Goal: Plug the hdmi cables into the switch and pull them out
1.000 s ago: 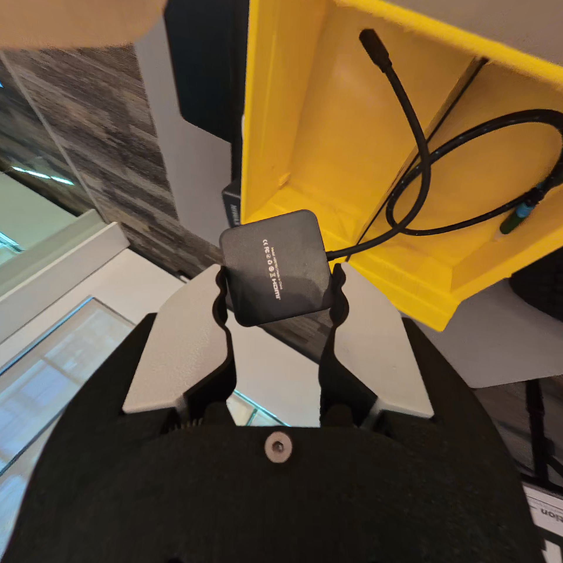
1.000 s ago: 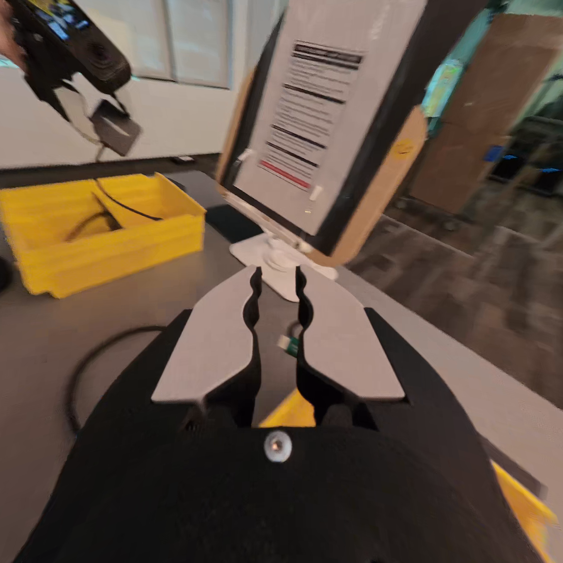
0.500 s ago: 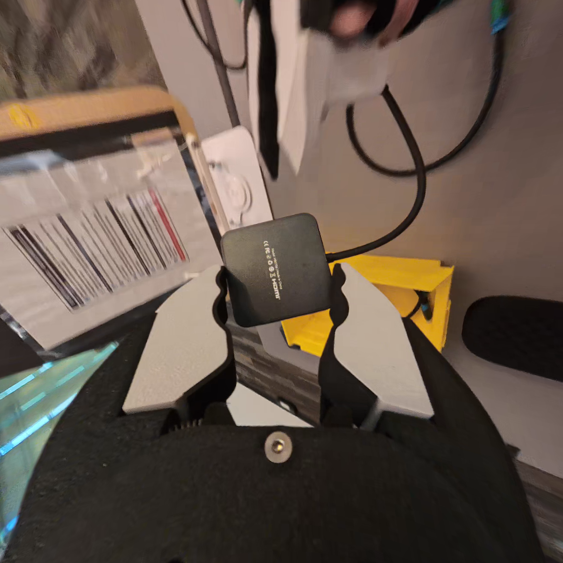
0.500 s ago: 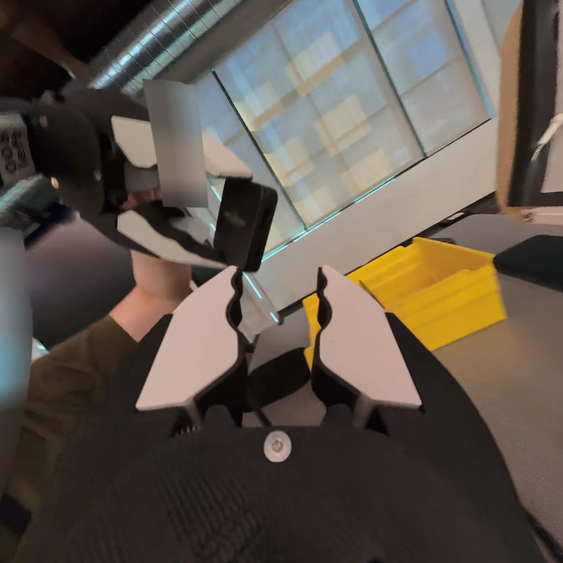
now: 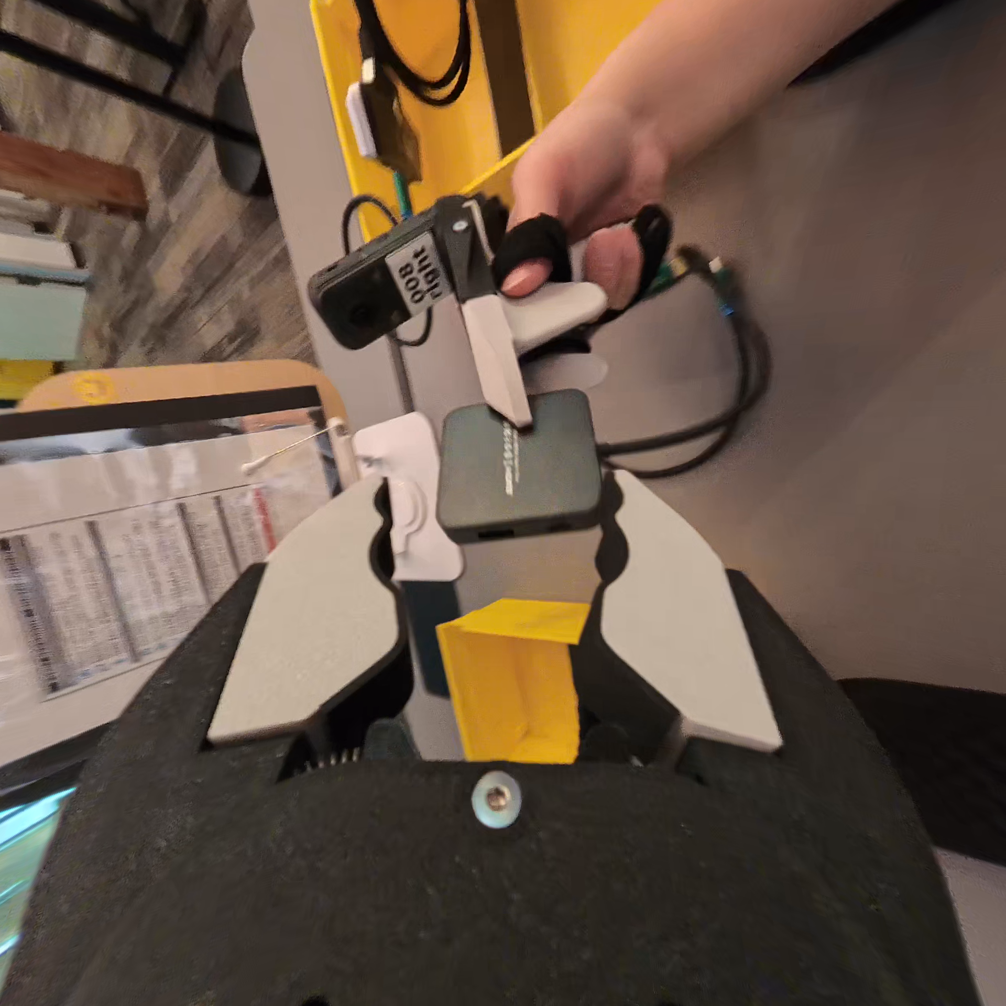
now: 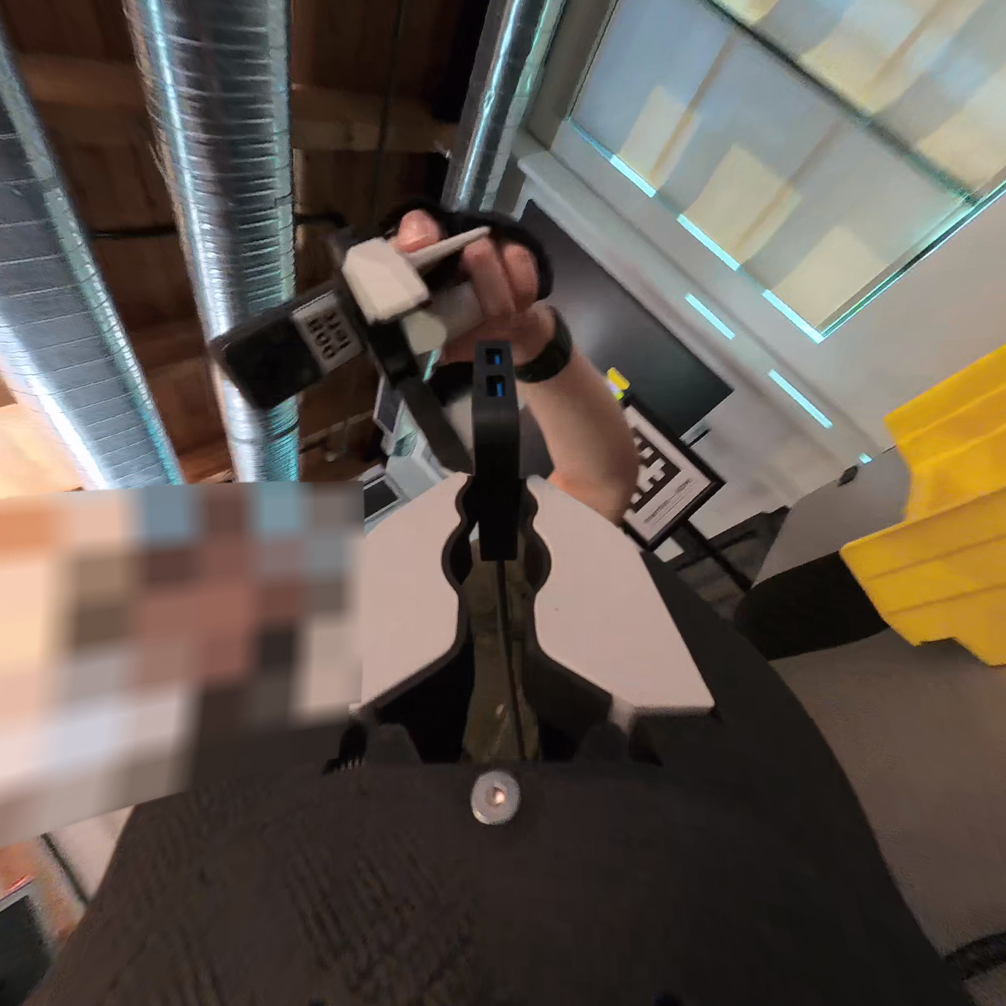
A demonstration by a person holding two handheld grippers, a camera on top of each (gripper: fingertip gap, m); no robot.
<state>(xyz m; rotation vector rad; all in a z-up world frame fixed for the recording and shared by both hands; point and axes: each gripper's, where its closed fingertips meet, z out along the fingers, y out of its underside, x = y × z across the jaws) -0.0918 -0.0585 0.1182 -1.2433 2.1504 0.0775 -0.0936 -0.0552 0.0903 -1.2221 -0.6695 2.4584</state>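
The right gripper (image 6: 494,490) is clamped on the flat faces of the switch (image 6: 494,424), holding it edge-on and upright in the air above the grey table (image 5: 816,272). The switch's thin lead (image 6: 509,653) runs back between the jaws. Its long axis lies in line with the fingers, with two blue ports on the narrow edge near its far end.

The left gripper (image 5: 492,506) faces it with its jaws wide apart and grips nothing. One fingertip sits at the switch's corner and the other stands apart from it. From this side the switch (image 5: 517,468) shows a ported edge turned towards the left gripper, so a plug would likely go in from that direction.

A loose black cable (image 5: 746,403) loops on the table beyond the switch. More cables lie in the yellow bin (image 5: 555,81) at the far edge. The free left gripper is probably the one to fetch one.

The switch's face, both camera labels and a sheet in a stand (image 5: 136,544) carry print.
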